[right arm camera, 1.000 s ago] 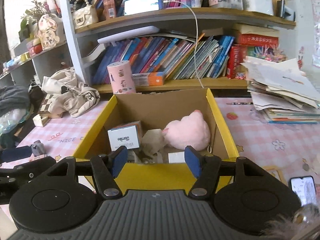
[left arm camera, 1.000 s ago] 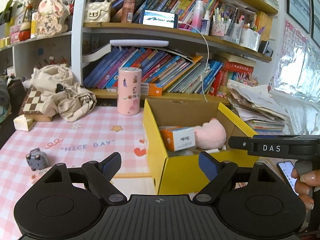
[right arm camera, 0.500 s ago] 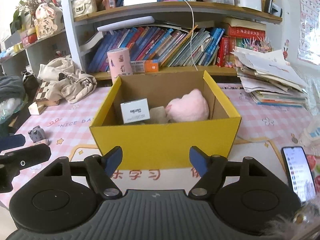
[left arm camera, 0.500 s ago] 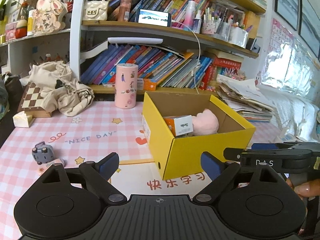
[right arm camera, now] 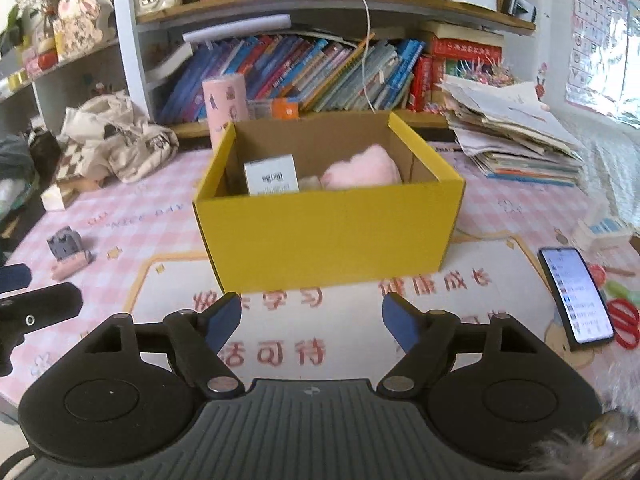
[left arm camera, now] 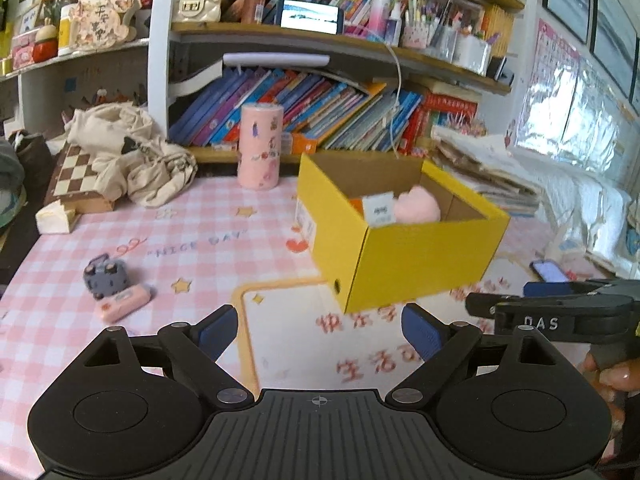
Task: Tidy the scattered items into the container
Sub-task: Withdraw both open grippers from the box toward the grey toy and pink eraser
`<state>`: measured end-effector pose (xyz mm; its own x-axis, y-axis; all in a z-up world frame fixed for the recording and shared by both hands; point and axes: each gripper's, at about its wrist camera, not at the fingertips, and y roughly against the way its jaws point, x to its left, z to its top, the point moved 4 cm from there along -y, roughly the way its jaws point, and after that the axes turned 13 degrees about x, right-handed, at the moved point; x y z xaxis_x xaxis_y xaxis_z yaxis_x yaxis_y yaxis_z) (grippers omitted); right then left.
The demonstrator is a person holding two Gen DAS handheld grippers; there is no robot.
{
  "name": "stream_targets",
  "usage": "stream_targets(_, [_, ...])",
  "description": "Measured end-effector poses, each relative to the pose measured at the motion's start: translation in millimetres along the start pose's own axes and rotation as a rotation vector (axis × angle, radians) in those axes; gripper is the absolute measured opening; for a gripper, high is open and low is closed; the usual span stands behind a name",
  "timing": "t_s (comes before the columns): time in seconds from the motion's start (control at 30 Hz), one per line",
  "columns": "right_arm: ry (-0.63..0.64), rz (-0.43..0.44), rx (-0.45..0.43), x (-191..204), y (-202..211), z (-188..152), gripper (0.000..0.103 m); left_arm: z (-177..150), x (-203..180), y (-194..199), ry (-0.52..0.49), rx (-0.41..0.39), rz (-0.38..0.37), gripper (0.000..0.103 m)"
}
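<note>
A yellow cardboard box point(left arm camera: 424, 264) point(right arm camera: 328, 236) stands on the pink checked mat. Inside lie a pink plush point(left arm camera: 416, 206) point(right arm camera: 362, 168) and a small white carton point(left arm camera: 377, 210) point(right arm camera: 272, 176). A grey toy point(left arm camera: 105, 276) point(right arm camera: 64, 243) and a pink case point(left arm camera: 124, 306) point(right arm camera: 72, 266) lie on the mat to the left. My left gripper point(left arm camera: 320, 332) is open and empty, in front of the box's near left corner. My right gripper point(right arm camera: 312, 320) is open and empty, in front of the box.
A pink cylinder point(left arm camera: 259, 146) stands behind the box, by a bookshelf point(left arm camera: 320, 120). A cloth bag point(left arm camera: 132, 156) and chessboard point(left arm camera: 72, 176) lie at the back left. A phone point(right arm camera: 576, 296), red rings point(right arm camera: 624, 322) and a paper stack point(right arm camera: 516, 140) are on the right.
Both grippers have pulled back and away from the box, so it looks smaller and farther. Both stay open and empty. The grey toy and pink case have come more into view.
</note>
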<state>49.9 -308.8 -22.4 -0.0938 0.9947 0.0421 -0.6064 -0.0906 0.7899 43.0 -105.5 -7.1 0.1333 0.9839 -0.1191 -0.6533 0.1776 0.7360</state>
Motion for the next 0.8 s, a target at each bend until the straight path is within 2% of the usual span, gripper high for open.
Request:
stream_targets(0.23, [0.005, -0.036, 0.030, 15.3, 0.7, -15.6, 0.081, -16.1, 16.4, 8.8, 0.023, 0.030, 0.015, 0.091])
stream_targets(0.8, [0.038, -0.008, 0.064, 44.7, 6.4, -29.5, 0.089, -33.5, 41.9, 21.3, 0.082, 0.050, 0.041, 0.092])
